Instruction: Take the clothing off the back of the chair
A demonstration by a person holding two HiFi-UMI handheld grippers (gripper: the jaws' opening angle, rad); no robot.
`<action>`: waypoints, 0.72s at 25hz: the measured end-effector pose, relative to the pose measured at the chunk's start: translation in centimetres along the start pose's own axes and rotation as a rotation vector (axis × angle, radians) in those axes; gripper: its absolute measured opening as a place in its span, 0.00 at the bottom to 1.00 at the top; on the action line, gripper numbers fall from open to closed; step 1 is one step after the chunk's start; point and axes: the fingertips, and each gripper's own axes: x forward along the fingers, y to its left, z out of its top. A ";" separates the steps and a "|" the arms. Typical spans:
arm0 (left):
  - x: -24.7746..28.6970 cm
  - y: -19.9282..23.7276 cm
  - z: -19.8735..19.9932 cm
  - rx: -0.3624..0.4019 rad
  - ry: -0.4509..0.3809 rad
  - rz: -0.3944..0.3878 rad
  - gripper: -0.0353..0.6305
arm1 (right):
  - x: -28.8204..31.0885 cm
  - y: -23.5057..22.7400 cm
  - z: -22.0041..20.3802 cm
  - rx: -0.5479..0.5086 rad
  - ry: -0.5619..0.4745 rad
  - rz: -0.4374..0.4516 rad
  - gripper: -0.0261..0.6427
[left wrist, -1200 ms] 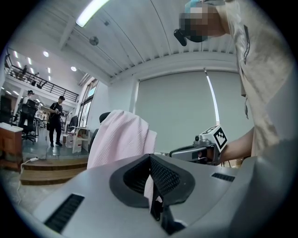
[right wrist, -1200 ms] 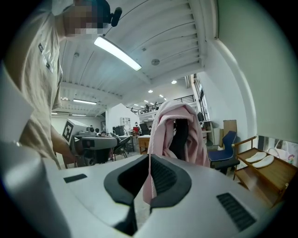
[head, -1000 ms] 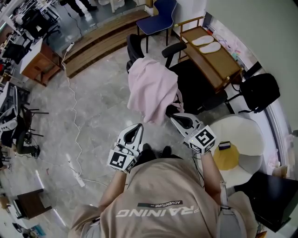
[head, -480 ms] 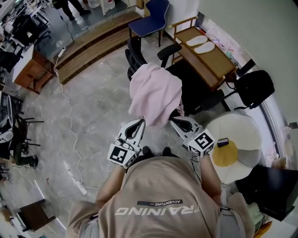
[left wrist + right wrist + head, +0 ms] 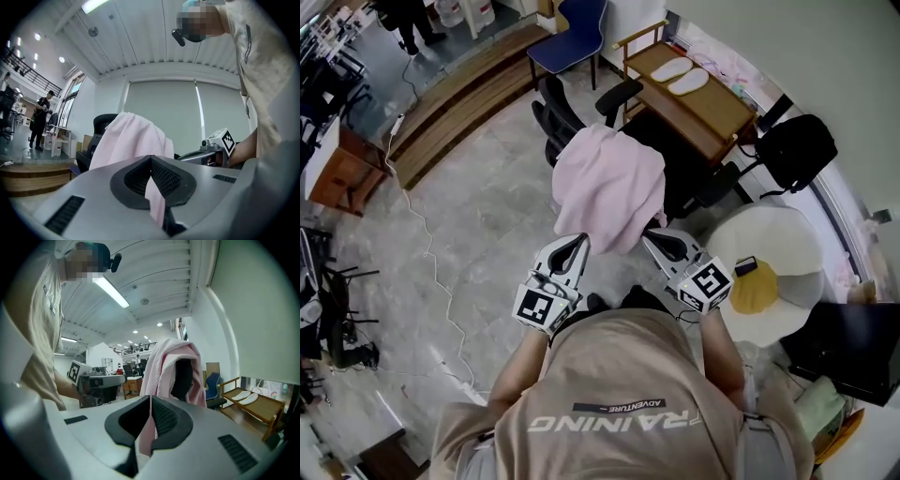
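A pink garment (image 5: 609, 187) hangs over the back of a black office chair (image 5: 551, 111), covering most of the backrest. In the head view my left gripper (image 5: 578, 242) is at the cloth's lower left edge and my right gripper (image 5: 649, 236) at its lower right edge. In the left gripper view the jaws (image 5: 151, 159) are shut with a strip of the pink garment (image 5: 155, 201) pinched between them. The right gripper (image 5: 150, 399) is shut too, and pink cloth (image 5: 146, 434) hangs through its jaws. In that view the dark chair back (image 5: 183, 376) shows under the garment (image 5: 161, 364).
A wooden bench (image 5: 712, 117) with two white slippers stands behind the chair, next to a blue chair (image 5: 581, 26). A round white table (image 5: 773, 253) and another black chair (image 5: 792, 150) are at the right. A cable (image 5: 431, 272) trails over the marble floor at the left.
My left gripper has shifted in toward the garment's lower edge. The right gripper keeps its place on the cloth. The head view has swung, so the room sits differently.
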 end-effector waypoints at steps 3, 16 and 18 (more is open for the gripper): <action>0.0 0.3 0.2 0.004 0.000 0.013 0.07 | -0.1 -0.2 -0.3 0.000 0.006 0.002 0.09; 0.3 0.6 0.7 -0.020 -0.010 0.091 0.07 | -0.6 -1.7 1.4 -0.021 -0.001 0.032 0.09; 0.4 0.6 0.4 -0.021 -0.013 0.091 0.07 | -0.2 -1.8 1.8 -0.030 -0.008 0.043 0.09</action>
